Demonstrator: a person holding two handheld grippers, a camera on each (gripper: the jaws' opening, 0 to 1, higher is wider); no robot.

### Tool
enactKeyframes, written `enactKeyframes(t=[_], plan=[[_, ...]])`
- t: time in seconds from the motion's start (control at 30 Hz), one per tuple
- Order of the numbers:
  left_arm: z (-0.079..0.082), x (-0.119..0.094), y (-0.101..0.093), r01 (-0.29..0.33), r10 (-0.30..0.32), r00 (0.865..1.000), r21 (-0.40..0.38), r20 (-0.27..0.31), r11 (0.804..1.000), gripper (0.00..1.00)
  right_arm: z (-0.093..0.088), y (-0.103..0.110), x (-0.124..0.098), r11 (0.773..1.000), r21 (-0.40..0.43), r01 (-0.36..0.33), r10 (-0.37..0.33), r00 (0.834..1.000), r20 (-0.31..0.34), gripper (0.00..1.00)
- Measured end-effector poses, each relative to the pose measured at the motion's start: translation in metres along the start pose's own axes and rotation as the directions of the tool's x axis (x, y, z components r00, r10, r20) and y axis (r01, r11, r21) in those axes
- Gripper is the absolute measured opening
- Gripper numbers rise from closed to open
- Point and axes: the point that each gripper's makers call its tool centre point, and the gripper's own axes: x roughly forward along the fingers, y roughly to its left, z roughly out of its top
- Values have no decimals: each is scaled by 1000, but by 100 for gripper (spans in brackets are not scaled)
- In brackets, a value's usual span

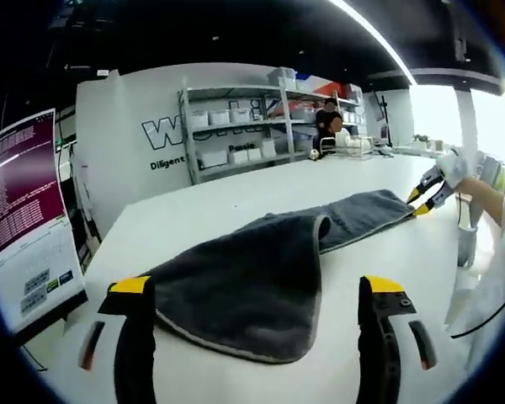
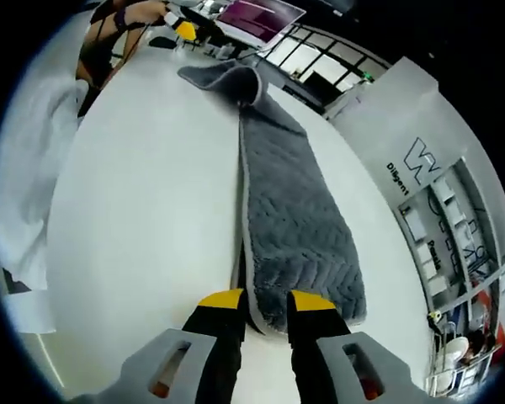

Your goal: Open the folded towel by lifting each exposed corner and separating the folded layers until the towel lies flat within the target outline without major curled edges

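Note:
A long dark grey towel (image 1: 261, 269) lies in a folded strip on the white table (image 1: 194, 210). Its near end is doubled over into a rounded flap (image 1: 307, 231). My left gripper (image 1: 255, 286) stands open, its yellow-tipped jaws wide apart on either side of that near end. At the far end, my right gripper (image 1: 422, 200) meets the towel's tip. In the right gripper view the towel (image 2: 290, 202) runs away from my right gripper (image 2: 267, 300), whose jaws are nearly together with the towel's end edge between them. The left gripper (image 2: 185, 32) shows at the far flap (image 2: 227, 76).
A monitor (image 1: 25, 227) stands at the table's left edge. Shelves with white bins (image 1: 244, 126) and a person (image 1: 328, 118) are behind the table. The operator's white sleeve (image 1: 497, 261) is at the right; white clothing (image 2: 34, 168) borders the table edge.

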Motion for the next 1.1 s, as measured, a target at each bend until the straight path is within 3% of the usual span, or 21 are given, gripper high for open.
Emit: enactKeyframes(t=[0.2, 0.5, 0.77, 1.1], plan=[[-13, -5, -1, -7, 7, 1000, -42, -10, 999, 99, 0, 2, 1, 999, -32, -15, 14, 1000, -5, 13], [-14, -8, -2, -29, 28, 1000, -86, -2, 996, 99, -1, 2, 3, 999, -42, -32, 32, 999, -10, 11], [-20, -4, -4, -32, 30, 999, -106, -19, 994, 99, 2, 7, 0, 993, -74, -88, 87, 996, -18, 0], [-19, -5, -2, -28, 28, 1000, -101, -5, 994, 99, 22, -22, -13, 999, -8, -43, 43, 997, 62, 0]])
